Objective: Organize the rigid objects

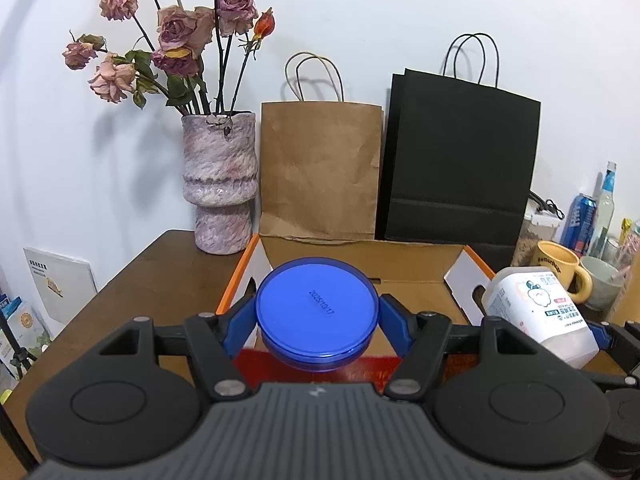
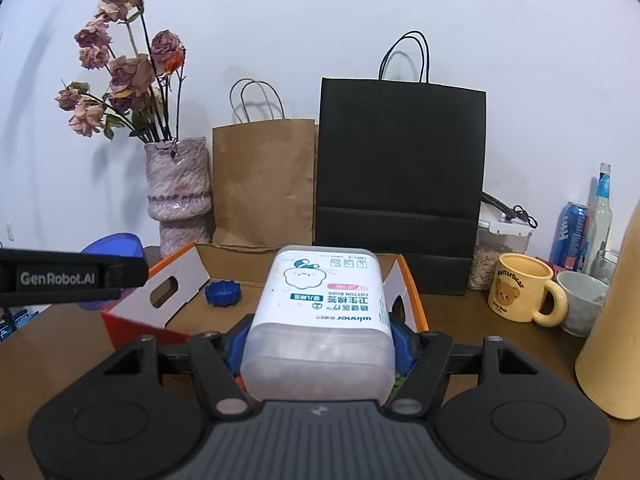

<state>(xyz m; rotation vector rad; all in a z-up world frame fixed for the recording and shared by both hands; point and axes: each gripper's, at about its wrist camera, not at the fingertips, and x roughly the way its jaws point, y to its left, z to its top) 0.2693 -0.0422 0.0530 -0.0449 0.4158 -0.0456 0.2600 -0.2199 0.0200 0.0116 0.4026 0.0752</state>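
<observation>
My left gripper [image 1: 317, 320] is shut on a round blue lidded jar [image 1: 316, 308], held above the near edge of an open cardboard box [image 1: 360, 252] with orange sides. My right gripper [image 2: 318, 340] is shut on a white cotton-bud box [image 2: 320, 320] with a printed label, held over the same cardboard box [image 2: 256, 268]. A small blue bottle cap [image 2: 222, 291] lies on the box floor. In the left wrist view the cotton-bud box [image 1: 536, 312] shows at the right; in the right wrist view the blue jar [image 2: 114, 246] and the left gripper's strap show at the left.
Behind the box stand a pink vase [image 1: 220, 184] of dried roses, a brown paper bag [image 1: 320, 172] and a black paper bag [image 1: 460, 160]. A yellow bear mug [image 2: 520, 292], a grey cup [image 2: 584, 300], a can, a bottle and a tan cylinder [image 2: 616, 340] crowd the right.
</observation>
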